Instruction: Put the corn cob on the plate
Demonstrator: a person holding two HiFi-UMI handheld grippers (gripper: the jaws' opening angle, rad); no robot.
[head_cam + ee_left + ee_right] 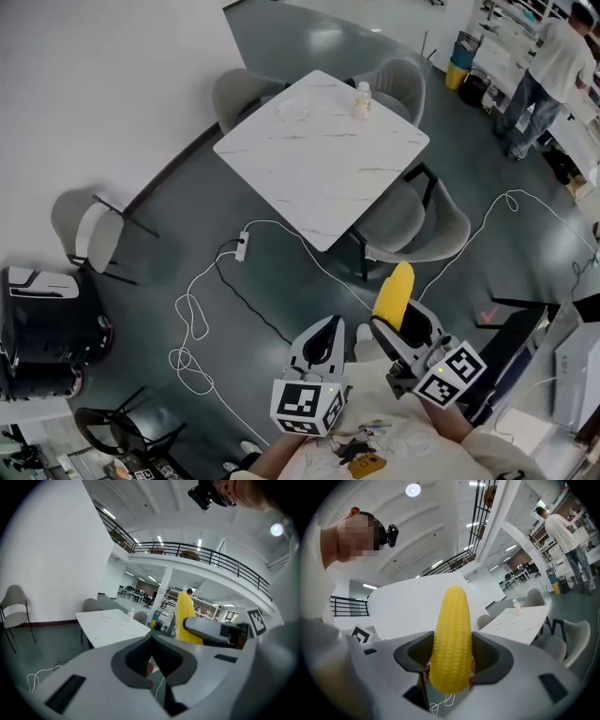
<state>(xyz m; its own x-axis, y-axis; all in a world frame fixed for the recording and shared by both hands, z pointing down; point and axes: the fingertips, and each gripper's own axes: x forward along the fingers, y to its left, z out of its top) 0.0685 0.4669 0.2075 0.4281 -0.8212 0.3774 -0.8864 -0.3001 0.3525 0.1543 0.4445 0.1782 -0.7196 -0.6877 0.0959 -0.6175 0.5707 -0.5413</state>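
The right hand-held gripper [451, 660] is clamped wide on the corn [451, 639], which sticks out past its jaws, well short of the worktop [319, 169]. The left hand-held gripper [151, 657] is closed and empty, also short of the worktop. The plate [292, 109] sits near the worktop's far edge, near a bottle [362, 98].

Both grippers were held near the bottom centre of the frame. The left gripper [327, 332] had its jaws together with nothing between them. Just right of it, the right gripper [401, 328] clamped an upright cob [395, 291].
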